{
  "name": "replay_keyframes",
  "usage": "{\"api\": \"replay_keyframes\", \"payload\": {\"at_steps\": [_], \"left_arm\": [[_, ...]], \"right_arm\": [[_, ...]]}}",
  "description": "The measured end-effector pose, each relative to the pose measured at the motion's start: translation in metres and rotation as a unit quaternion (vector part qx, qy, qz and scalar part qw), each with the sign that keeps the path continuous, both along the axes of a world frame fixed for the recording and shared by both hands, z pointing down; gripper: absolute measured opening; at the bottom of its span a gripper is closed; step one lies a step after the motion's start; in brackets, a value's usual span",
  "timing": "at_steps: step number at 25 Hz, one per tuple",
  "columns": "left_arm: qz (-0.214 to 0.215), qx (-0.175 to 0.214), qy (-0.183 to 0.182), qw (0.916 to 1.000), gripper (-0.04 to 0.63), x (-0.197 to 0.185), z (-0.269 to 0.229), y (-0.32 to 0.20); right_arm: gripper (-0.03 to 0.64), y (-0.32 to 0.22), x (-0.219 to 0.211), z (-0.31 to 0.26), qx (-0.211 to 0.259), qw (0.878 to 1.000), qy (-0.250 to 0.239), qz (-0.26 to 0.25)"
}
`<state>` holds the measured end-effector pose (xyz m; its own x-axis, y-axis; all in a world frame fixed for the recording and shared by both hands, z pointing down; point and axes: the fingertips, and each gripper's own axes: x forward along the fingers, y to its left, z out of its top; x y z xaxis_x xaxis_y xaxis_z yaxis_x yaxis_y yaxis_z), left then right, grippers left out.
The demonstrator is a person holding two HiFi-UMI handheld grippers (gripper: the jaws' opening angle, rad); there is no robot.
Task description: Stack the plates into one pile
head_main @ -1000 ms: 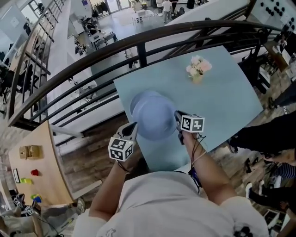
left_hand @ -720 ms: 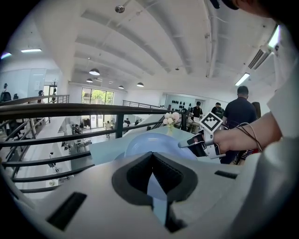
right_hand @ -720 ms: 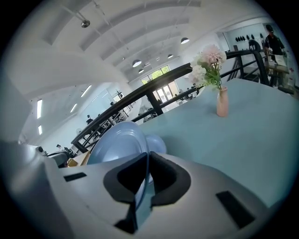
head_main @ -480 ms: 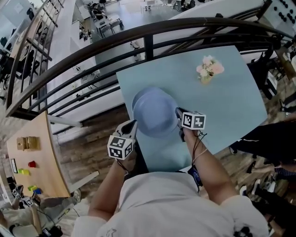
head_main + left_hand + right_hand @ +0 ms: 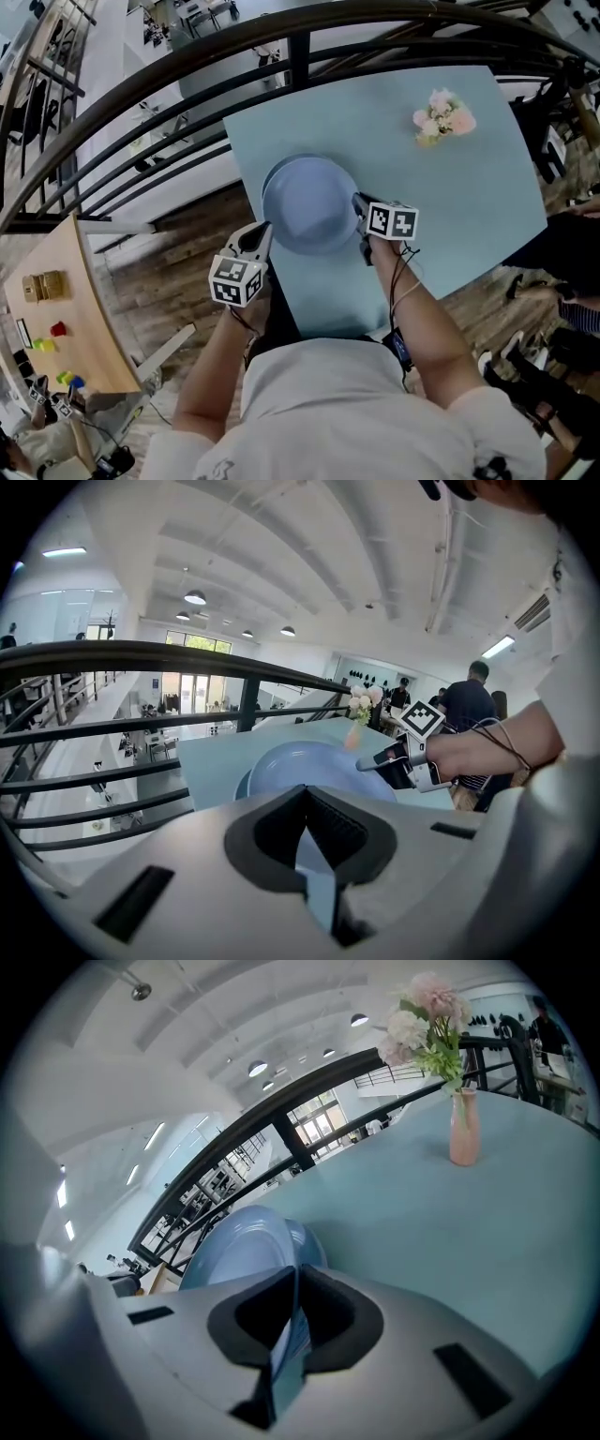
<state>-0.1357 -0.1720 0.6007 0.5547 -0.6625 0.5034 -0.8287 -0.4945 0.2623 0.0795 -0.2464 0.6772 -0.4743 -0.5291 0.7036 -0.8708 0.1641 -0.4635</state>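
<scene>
Ok, both grippers are on the round pale-blue plate (image 5: 309, 202) (image 5: 300, 766) (image 5: 234, 1246) rn. The left gripper (image 5: 261, 234) (image 5: 309, 841) is clamped on its near-left rim, and the right gripper (image 5: 360, 214) (image 5: 286, 1321) is on the near-right rim. Jaws are pinched tight on the thin edge each side, w/ the plate spanning btwn them. It's over the left part of the light teal table (image 5: 450, 206), close to the black metal railing (image 5: 300, 28). A second blue plate (image 5: 307, 1241) (image 5: 242, 785) is right under it, rim peeking out. Can't tell if the two are touching. A pink vase of pale flowers (image 5: 441, 117) (image 5: 461, 1129) stands well apart at the far right of the table.
</scene>
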Motion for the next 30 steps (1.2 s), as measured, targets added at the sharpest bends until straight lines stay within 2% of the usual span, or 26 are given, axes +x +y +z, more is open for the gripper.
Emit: {"api": "replay_keyframes", "payload": {"at_steps": [13,23,25,28,30], "left_arm": [[-0.008,-0.025,0.005,0.9997,0.005,-0.008,0.031,-0.024],[-0.005,-0.032,0.004,0.9995,0.005,-0.003,0.041,-0.031],[-0.005,-0.032,0.004,0.9995,0.005,-0.001,0.04,-0.031],[-0.003,-0.029,0.004,0.9996,0.005,0.0,0.037,-0.03],[-0.002,-0.026,0.004,0.9996,0.005,0.001,0.034,-0.029]], "right_arm": [[0.028,-0.025,-0.01,0.029,-0.022,1.0,0.01,0.0],[0.037,-0.031,-0.008,0.043,-0.034,0.999,-0.004,0.006],[0.064,-0.03,-0.01,0.041,-0.03,1.0,-0.006,0.002],[0.151,-0.03,-0.014,0.035,-0.018,1.0,0.002,-0.008],[0.167,-0.03,-0.012,0.032,-0.011,1.0,0.007,-0.011]]}}
